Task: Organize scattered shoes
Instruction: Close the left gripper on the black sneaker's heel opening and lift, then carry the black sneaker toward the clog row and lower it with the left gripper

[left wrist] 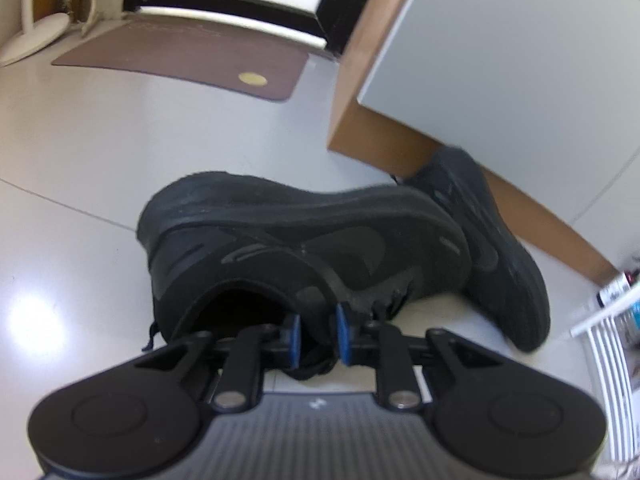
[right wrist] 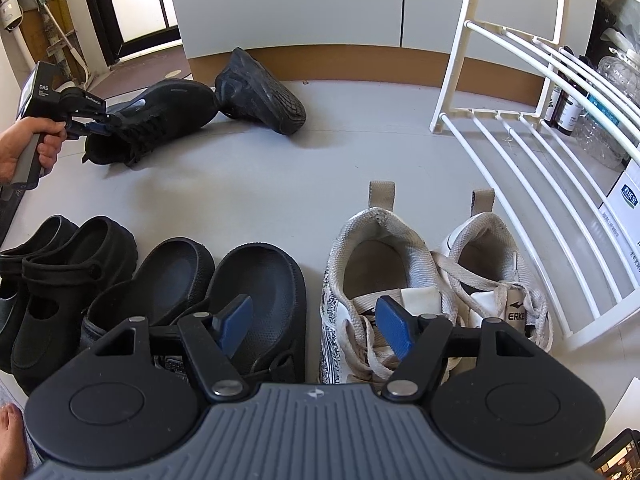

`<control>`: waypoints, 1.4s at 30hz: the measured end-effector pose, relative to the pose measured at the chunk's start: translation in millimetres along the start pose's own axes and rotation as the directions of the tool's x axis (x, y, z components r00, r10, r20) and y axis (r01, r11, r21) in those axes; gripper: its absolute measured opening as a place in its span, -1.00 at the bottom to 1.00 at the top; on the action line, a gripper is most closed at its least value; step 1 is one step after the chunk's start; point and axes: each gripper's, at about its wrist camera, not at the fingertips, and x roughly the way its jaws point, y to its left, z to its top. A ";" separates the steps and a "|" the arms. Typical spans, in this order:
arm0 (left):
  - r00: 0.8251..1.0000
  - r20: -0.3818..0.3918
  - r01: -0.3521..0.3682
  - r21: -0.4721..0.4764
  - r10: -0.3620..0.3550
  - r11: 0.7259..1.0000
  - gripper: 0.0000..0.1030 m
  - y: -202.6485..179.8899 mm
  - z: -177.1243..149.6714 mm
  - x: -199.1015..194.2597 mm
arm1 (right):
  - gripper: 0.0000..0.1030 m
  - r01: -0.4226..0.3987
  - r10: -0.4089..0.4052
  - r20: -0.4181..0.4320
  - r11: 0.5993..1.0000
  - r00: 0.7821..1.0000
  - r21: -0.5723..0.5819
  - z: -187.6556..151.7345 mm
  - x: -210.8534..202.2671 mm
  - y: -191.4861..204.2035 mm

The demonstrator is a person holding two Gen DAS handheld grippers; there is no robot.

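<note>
Right wrist view alone shows right gripper (right wrist: 316, 326) agape, empty — left gripper (left wrist: 318, 338) pinches black sneaker (left wrist: 304, 248).

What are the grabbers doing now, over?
Left gripper pinching black sneaker collar. Right gripper open, empty. Second black sneaker tipped against the first.

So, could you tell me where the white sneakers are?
In the right wrist view, the white sneakers sit lower right on the floor, between the black slippers and the white rack.
</note>
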 end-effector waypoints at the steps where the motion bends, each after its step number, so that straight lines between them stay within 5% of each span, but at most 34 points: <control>1: 1.000 -0.007 0.003 0.011 -0.003 1.000 -0.64 -0.4 -1.6 -1.0 | 0.41 -0.001 0.001 0.000 1.000 1.000 0.001 -0.2 0.0 0.3; 32: 0.993 -0.122 0.018 0.060 -0.010 0.998 -0.64 20.9 -73.3 -77.1 | 0.38 -0.047 0.047 0.028 0.999 0.999 -0.004 4.4 -0.8 24.9; 38: 0.986 -0.165 -0.003 0.019 0.006 1.000 -0.61 24.0 -81.3 -99.6 | 0.38 -0.060 0.060 0.035 0.998 0.998 0.001 4.7 -1.3 33.4; 39: 0.987 -0.163 -0.005 0.001 0.006 1.000 -0.75 25.9 -81.6 -105.8 | 0.38 -0.062 0.062 0.038 0.998 0.997 0.005 5.1 -1.3 34.5; 42: 0.992 -0.126 0.003 -0.013 -0.005 1.000 -0.75 25.3 -80.1 -130.3 | 0.38 -0.075 0.073 0.056 0.997 0.996 0.029 9.0 -0.3 40.6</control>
